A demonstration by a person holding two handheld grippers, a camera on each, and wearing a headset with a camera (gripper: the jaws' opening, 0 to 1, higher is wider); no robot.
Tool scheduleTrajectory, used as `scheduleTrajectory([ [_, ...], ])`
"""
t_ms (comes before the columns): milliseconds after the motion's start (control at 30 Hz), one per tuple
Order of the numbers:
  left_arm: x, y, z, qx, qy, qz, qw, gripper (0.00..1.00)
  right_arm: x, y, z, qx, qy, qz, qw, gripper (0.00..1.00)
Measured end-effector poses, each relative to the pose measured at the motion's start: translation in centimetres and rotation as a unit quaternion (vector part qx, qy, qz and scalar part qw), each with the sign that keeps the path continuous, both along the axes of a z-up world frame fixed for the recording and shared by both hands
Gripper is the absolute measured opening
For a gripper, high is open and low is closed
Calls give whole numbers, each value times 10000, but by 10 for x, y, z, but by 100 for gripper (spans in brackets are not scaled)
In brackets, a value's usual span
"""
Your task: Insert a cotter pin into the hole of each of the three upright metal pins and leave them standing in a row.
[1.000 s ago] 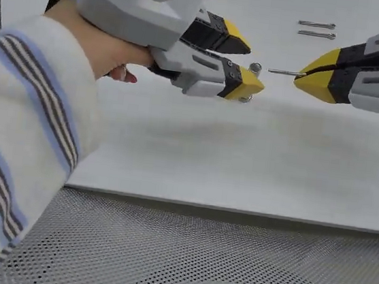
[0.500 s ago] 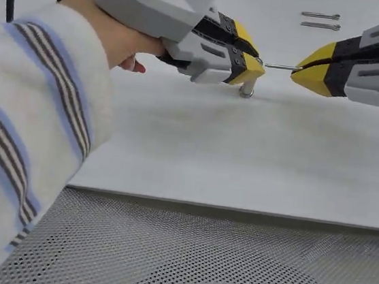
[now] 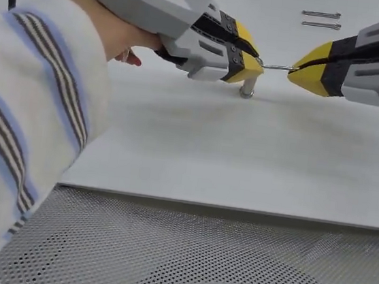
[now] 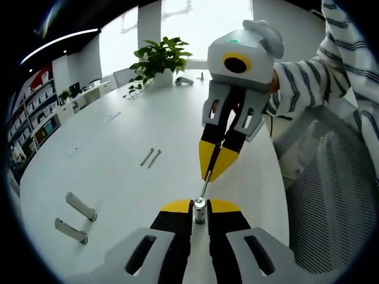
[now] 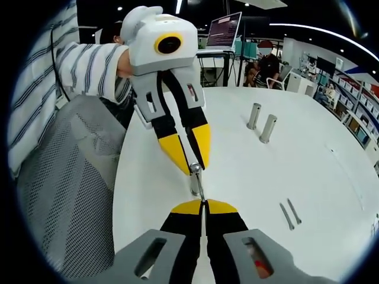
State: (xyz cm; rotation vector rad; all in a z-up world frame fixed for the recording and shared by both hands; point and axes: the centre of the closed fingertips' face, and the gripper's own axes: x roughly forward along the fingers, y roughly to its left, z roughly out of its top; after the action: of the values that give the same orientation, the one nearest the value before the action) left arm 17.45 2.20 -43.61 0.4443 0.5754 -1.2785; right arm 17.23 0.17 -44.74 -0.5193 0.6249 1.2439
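A short upright metal pin (image 3: 247,88) stands on the white table (image 3: 229,153), and my left gripper (image 3: 254,59) is shut on its upper part. From the right, my right gripper (image 3: 292,70) is shut on a thin cotter pin (image 3: 274,67) held level, its free tip touching the pin's head. In the left gripper view the metal pin (image 4: 201,210) sits between my jaws and the cotter pin (image 4: 205,186) slants down to its top. In the right gripper view the cotter pin (image 5: 199,188) reaches the pin (image 5: 195,176) beneath the left gripper (image 5: 194,160).
Two more metal pins (image 5: 254,116) (image 5: 268,128) stand upright side by side farther along the table. Two spare cotter pins (image 3: 321,14) (image 3: 320,25) lie at the far side. A grey perforated surface (image 3: 196,266) lies below the table's near edge. A potted plant (image 4: 160,56) stands at the far end.
The right gripper has moved left, closing the gap, and the cotter pin's tip now meets the head of the metal pin. The left gripper keeps its hold on the pin.
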Motion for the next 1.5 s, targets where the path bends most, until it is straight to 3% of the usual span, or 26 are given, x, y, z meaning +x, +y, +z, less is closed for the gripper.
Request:
scheduleTrajectory([
  [800,0,-2,0,-3,64,-8,10000,5,2,24,-5,113,-157,405,9990,0],
  [933,-1,-3,-1,9,52,-28,10000,5,4,22,-2,216,-176,298,9992,9],
  [1233,-3,-2,0,19,37,-27,10000,5,2,17,-1,195,-194,268,9993,0],
  [1500,-4,-1,0,18,58,26,10000,5,2,20,-1,203,-259,260,9991,0],
])
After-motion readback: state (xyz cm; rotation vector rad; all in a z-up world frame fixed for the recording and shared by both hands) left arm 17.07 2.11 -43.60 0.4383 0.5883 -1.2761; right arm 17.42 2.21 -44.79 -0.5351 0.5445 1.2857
